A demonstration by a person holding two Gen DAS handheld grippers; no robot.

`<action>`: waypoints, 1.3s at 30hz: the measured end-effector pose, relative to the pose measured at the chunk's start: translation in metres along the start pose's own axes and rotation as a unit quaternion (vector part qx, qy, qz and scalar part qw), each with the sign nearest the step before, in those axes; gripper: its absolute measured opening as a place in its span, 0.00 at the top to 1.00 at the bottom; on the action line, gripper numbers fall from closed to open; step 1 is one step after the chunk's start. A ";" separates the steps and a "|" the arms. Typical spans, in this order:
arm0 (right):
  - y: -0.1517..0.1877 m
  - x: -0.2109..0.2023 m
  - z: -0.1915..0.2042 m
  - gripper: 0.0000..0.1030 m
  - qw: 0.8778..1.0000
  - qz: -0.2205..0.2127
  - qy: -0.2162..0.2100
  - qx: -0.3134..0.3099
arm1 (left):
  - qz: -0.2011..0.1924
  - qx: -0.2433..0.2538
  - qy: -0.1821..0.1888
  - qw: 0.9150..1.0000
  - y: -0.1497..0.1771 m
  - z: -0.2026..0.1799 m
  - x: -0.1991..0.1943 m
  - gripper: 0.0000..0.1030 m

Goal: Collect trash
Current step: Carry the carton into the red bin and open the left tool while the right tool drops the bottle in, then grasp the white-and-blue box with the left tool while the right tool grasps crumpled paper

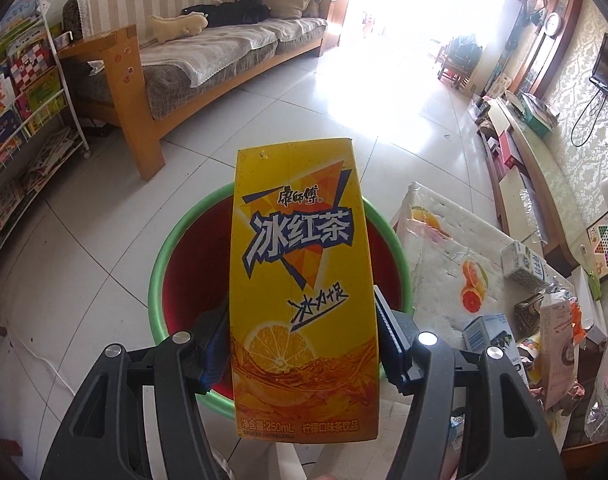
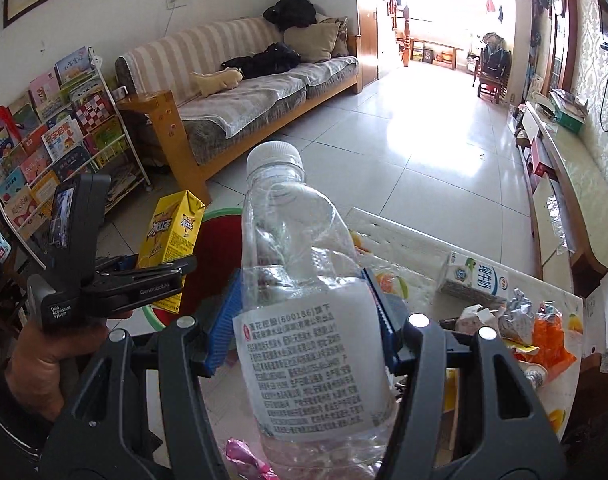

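Note:
My left gripper (image 1: 301,320) is shut on a yellow iced-tea carton (image 1: 299,240), which stands upright between the blue pads. Right below it sits a red bin with a green rim (image 1: 159,264). The right wrist view shows the same carton (image 2: 171,232) in the left gripper (image 2: 159,268), over the bin's rim (image 2: 223,213). My right gripper (image 2: 304,304) is shut on a clear plastic bottle (image 2: 287,220) with a white cap and white label, held above the table's near end.
The fruit-patterned table (image 1: 436,264) carries a milk carton (image 2: 480,280), crumpled wrappers (image 2: 544,332) and other packaging. A sofa (image 1: 207,60) and a book rack (image 1: 23,100) stand across the tiled floor. A person's hand (image 2: 51,356) grips the left gripper's handle.

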State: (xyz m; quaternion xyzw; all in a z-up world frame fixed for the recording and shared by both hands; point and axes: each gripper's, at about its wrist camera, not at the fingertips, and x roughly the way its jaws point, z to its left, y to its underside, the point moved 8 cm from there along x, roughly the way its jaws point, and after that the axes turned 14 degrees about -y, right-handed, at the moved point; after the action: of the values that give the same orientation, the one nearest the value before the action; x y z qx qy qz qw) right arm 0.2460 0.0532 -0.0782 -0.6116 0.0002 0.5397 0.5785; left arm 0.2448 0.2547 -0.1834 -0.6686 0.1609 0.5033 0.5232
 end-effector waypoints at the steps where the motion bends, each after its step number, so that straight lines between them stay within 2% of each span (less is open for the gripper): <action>1: 0.000 0.005 0.002 0.45 1.000 0.003 -0.001 -0.002 | 0.001 0.000 -0.002 1.000 0.000 0.001 0.002 0.40; 2: 0.000 0.010 0.004 0.45 1.000 0.006 -0.004 -0.002 | 0.003 0.000 -0.004 1.000 -0.001 0.003 0.005 0.30; 4: 0.000 0.021 0.007 0.45 1.000 0.012 -0.007 -0.002 | 0.005 -0.006 -0.002 1.000 0.000 0.006 0.008 0.20; 8: -0.003 0.042 0.014 0.45 1.000 0.022 -0.018 -0.001 | 0.005 -0.014 -0.014 1.000 0.000 0.018 0.012 0.09; 17: -0.008 0.105 0.042 0.46 0.998 0.047 -0.047 -0.013 | -0.026 -0.058 -0.051 0.997 0.010 0.060 -0.012 0.07; 23: -0.004 0.142 0.054 0.45 0.996 0.070 -0.054 -0.017 | -0.029 -0.099 -0.048 0.994 0.017 0.086 -0.019 0.07; 28: -0.001 0.160 0.060 0.45 0.995 0.085 -0.052 -0.022 | -0.028 -0.113 -0.055 0.992 0.024 0.100 -0.016 0.07; 30: 0.001 0.164 0.062 0.41 0.994 0.091 -0.057 -0.023 | -0.024 -0.117 -0.058 0.991 0.025 0.104 -0.013 0.07; 32: 0.001 0.162 0.061 0.21 0.995 0.087 -0.048 -0.027 | -0.024 -0.121 -0.060 0.991 0.026 0.107 -0.014 0.07; 39: 0.000 0.142 0.065 0.13 0.996 0.073 -0.041 -0.036 | -0.032 -0.120 -0.065 0.990 0.025 0.107 -0.023 0.07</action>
State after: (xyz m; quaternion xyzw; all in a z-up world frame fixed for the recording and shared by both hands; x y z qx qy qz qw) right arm 0.2620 0.1876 -0.1556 -0.6077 0.0018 0.6045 0.5151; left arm 0.1621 0.3300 -0.1710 -0.6969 0.0435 0.5444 0.4647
